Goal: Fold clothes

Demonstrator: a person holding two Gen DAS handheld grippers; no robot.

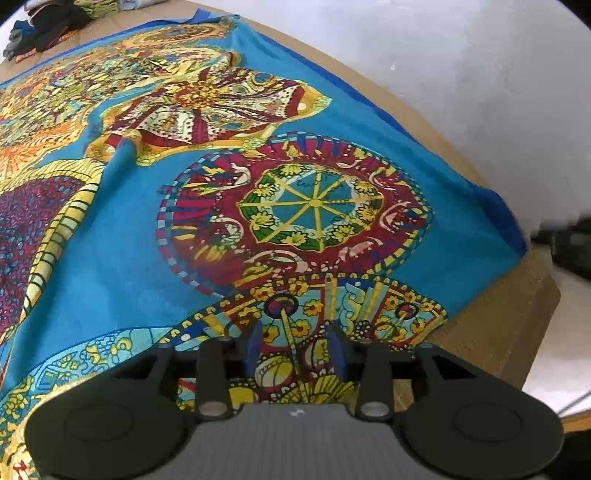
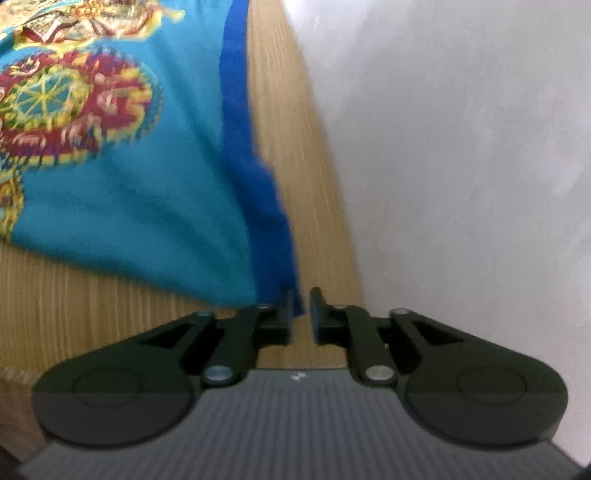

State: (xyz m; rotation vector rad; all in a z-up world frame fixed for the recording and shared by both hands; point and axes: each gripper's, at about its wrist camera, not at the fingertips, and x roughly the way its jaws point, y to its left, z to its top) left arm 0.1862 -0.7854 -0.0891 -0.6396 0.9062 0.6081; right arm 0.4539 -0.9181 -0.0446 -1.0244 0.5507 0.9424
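A bright blue cloth (image 1: 122,236) printed with red, yellow and green wheel patterns lies spread over the wooden table (image 1: 498,325). My left gripper (image 1: 295,349) hangs open just above the cloth's near edge, and the printed fabric shows between its blue pads (image 1: 253,347). In the right wrist view the same cloth (image 2: 129,192) ends in a dark blue hem (image 2: 255,177) that runs down to its near corner. My right gripper (image 2: 301,306) stands at that corner with a narrow gap. The hem's tip lies against the left finger and bare wood shows in the gap.
A pile of dark and patterned clothes (image 1: 48,26) sits at the table's far left end. The table's right edge (image 2: 332,184) drops to a pale floor (image 1: 480,74). A dark object (image 1: 572,243) lies on the floor at the right.
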